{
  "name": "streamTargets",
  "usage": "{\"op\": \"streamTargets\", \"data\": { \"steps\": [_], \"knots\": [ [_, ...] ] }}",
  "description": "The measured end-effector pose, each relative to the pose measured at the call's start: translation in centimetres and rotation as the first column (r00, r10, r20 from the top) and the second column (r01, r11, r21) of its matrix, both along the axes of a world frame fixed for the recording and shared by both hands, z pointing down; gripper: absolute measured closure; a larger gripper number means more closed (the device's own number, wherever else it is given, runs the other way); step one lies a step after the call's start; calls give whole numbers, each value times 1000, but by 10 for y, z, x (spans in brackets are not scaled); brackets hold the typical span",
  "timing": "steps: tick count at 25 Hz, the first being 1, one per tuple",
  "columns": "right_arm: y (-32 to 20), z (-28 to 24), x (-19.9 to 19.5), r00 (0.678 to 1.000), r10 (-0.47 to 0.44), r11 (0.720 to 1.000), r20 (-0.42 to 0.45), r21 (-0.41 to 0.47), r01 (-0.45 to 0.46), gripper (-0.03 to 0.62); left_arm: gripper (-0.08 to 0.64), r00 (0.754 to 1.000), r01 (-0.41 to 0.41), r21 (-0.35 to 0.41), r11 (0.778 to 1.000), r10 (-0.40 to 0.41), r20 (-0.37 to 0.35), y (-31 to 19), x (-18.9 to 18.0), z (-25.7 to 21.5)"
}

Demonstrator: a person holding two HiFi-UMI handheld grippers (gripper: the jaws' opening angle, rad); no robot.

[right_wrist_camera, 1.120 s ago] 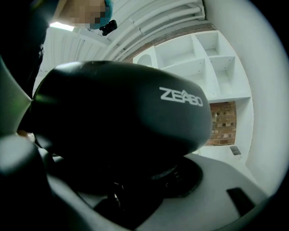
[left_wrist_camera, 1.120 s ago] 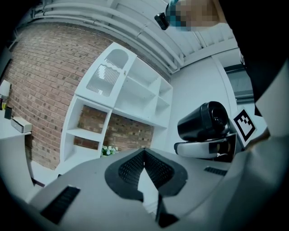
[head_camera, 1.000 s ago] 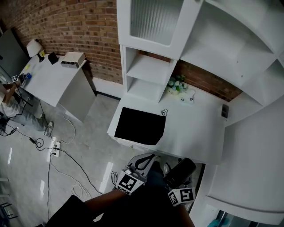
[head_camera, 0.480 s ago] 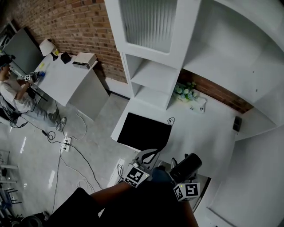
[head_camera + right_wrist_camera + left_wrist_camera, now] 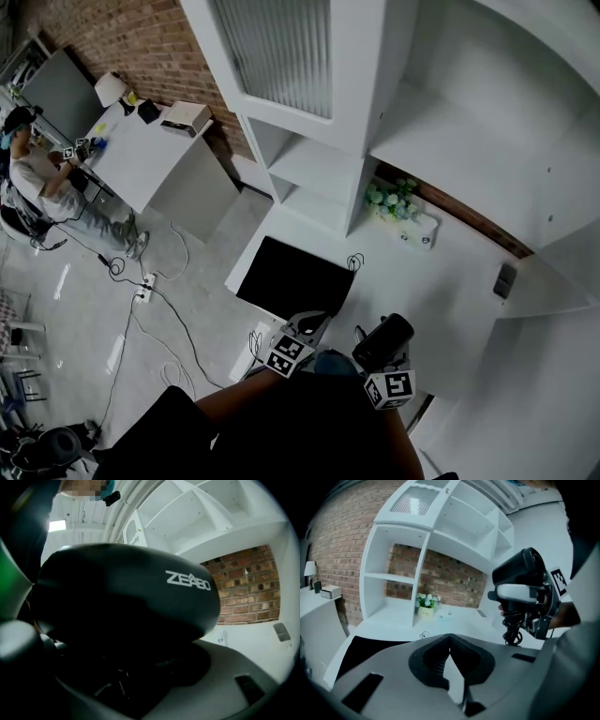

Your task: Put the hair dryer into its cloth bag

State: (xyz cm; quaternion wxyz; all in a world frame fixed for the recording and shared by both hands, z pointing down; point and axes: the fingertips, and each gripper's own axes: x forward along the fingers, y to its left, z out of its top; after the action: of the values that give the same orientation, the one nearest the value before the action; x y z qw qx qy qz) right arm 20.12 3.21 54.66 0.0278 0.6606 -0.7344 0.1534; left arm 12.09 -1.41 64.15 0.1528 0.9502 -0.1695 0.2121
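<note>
**Dryer's in the right gripper, bag's flat on the table**

The right gripper (image 5: 375, 361) has its jaws spread wide and clamped on the black hair dryer (image 5: 382, 339), whose coiled cord (image 5: 513, 637) hangs underneath. The left gripper (image 5: 312, 322) is pinched together with nothing in it. The black cloth bag (image 5: 295, 278) lies flat at the near left corner of the white table (image 5: 441, 300), close to the dryer but not touching it.

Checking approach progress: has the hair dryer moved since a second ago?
Yes. In the head view the hair dryer has come up-frame, nearer the cloth bag lying on the white table.
</note>
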Motion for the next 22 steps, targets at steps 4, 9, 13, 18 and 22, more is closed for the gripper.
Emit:
{"op": "streamTargets", "data": {
  "steps": [4, 9, 13, 18, 22],
  "knots": [
    [-4, 24, 15, 998, -62, 997, 35, -36, 63, 324, 552, 990, 37, 5, 999, -37, 138, -9, 10, 44],
    [-10, 51, 21, 990, -139, 985, 26, -98, 141, 324, 552, 974, 23, -71, 997, -6, 227, -6, 22, 94],
    [-15, 55, 26, 985, -175, 979, 9, -104, 175, 324, 551, 963, 6, -70, 998, 13, 271, -12, 36, 115],
    [-16, 61, 27, 985, -174, 978, 3, -120, 173, 322, 532, 924, -25, -99, 995, 61, 378, -10, 38, 158],
    [-15, 67, 38, 983, -182, 973, -33, -153, 175, 322, 429, 905, -30, -130, 991, 83, 417, -9, 42, 174]
  ]
}}
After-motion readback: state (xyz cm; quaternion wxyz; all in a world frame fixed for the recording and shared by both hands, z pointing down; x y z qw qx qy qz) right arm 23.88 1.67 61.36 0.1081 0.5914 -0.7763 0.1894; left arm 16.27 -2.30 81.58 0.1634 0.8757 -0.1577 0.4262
